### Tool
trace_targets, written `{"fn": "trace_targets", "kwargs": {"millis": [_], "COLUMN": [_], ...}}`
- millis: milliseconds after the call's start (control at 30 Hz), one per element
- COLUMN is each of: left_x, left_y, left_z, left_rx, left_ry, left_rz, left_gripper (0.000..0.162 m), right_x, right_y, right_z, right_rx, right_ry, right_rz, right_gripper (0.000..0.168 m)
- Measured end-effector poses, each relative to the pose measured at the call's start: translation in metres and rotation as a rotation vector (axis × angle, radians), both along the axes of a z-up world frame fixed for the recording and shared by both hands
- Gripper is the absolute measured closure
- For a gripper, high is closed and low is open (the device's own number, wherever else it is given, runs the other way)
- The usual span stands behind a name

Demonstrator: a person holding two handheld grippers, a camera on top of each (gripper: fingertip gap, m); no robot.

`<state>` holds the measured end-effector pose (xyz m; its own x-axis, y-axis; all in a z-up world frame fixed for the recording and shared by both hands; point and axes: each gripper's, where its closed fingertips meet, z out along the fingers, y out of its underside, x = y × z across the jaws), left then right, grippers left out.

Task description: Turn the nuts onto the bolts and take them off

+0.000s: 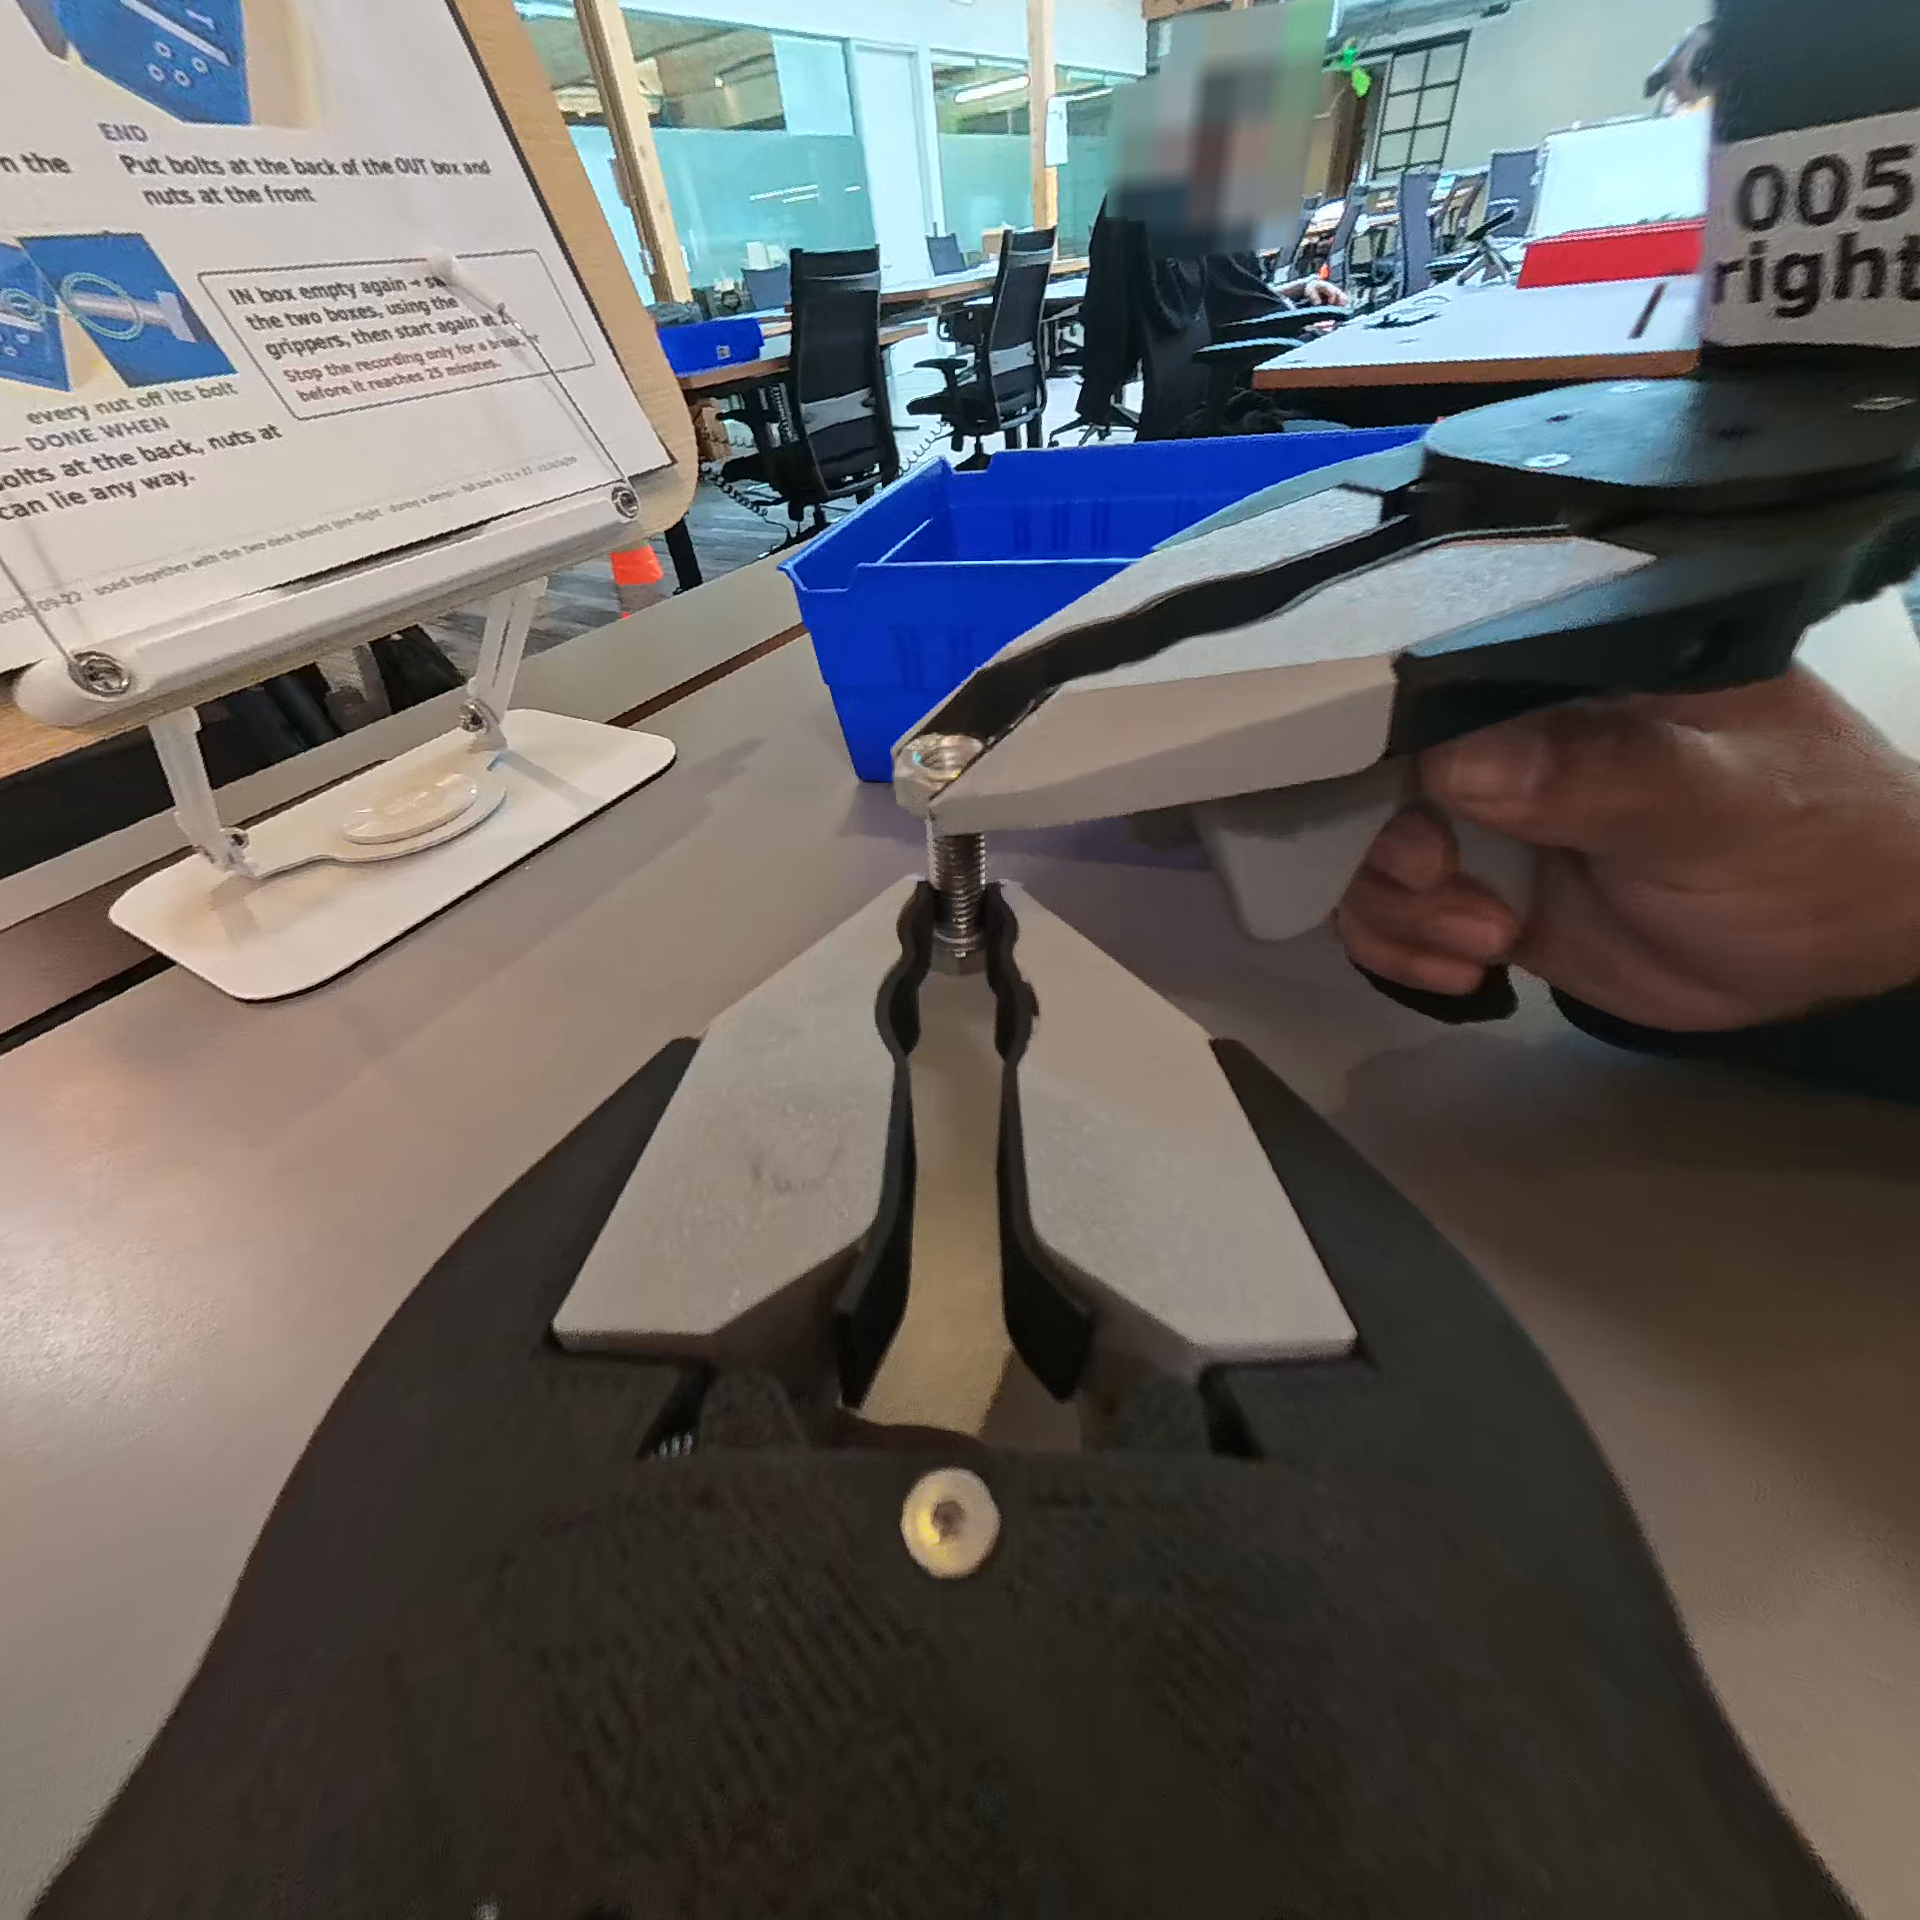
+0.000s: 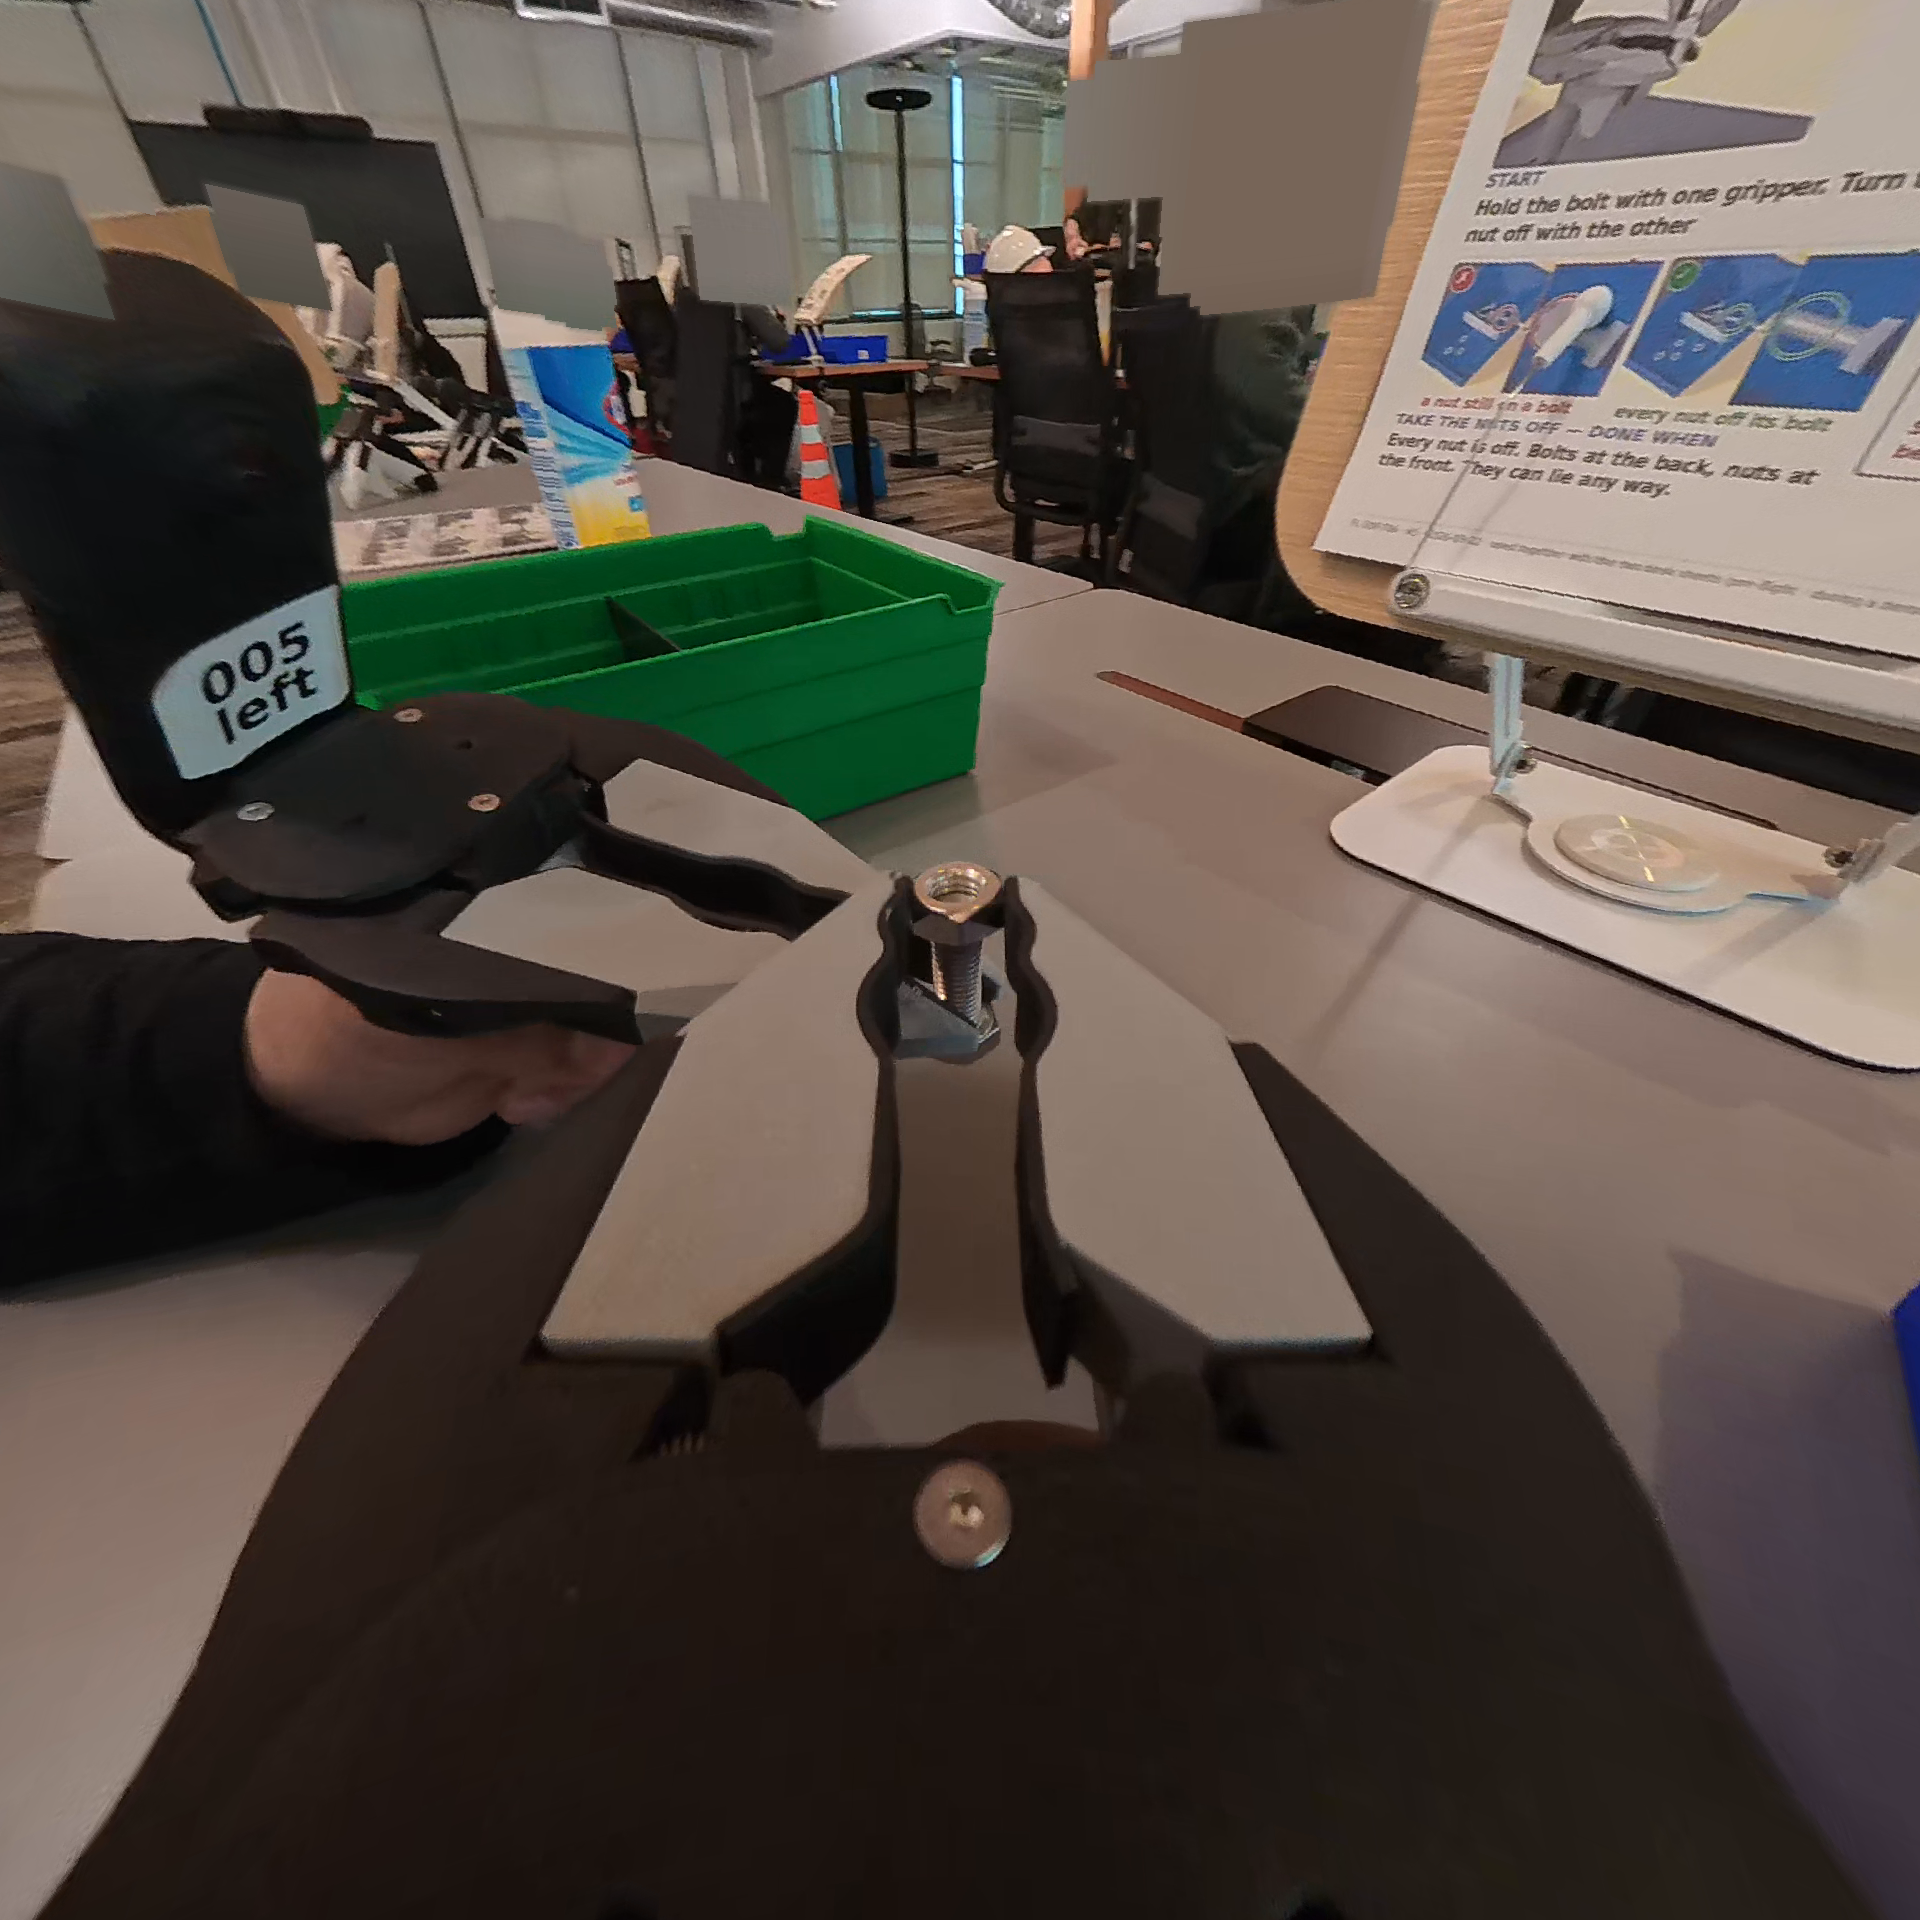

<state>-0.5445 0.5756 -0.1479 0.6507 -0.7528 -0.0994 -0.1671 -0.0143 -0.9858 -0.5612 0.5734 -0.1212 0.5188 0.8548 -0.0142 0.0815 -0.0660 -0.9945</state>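
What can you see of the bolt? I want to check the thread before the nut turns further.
The bolt is bright silver metal, standing upright above the grey table. The left gripper is shut on its lower shaft near the head. The threaded shaft shows bare up to the hex nut at its top, which the right gripper clamps.

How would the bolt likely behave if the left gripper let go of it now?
The bolt looks like rigid steel, probably heavy for its size. Standing upright in the left gripper, slim, with the nut on top in the right gripper, it would likely tip. Its round threaded shank might roll.
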Motion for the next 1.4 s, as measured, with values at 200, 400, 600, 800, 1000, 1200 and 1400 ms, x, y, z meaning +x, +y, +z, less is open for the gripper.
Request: {"fn": "trace_targets", "kwargs": {"millis": [200,400,600,800,1000,1200,1400], "left_x": [-0.002,-0.002,0.004,0.003,0.009,0.010,0.012], "left_y": [0.002,0.002,-0.008,-0.030,-0.061,-0.081,-0.086], "left_z": [-0.002,-0.002,0.001,-0.001,0.007,0.012,0.012], "left_rx": [-0.009,-0.031,-0.051,-0.158,-0.121,-0.099,-0.089], "left_ry": [0.007,0.000,-0.018,-0.059,-0.071,-0.099,-0.089], "left_rz": [0.029,0.012,-0.116,-0.387,-0.581,-0.700,-0.720], "left_gripper": [0.155,0.155,0.155,0.155,0.155,0.155,0.155], "right_x": [-0.001,-0.001,0.006,0.020,0.016,0.013,0.006], "right_y": [0.003,0.004,-0.011,-0.027,-0.057,-0.076,-0.082], "right_z": [-0.001,0.000,0.014,0.025,0.021,0.018,0.014], "right_rx": [0.026,0.012,0.029,-0.005,-0.074,-0.102,-0.103], "right_ry": [-0.009,0.031,0.062,0.067,0.101,0.096,0.081], "right_rz": [-0.099,-0.083,0.146,0.383,0.620,0.737,0.760], "right_gripper": [0.154,0.149,0.139,0.138,0.137,0.139,0.144]}}
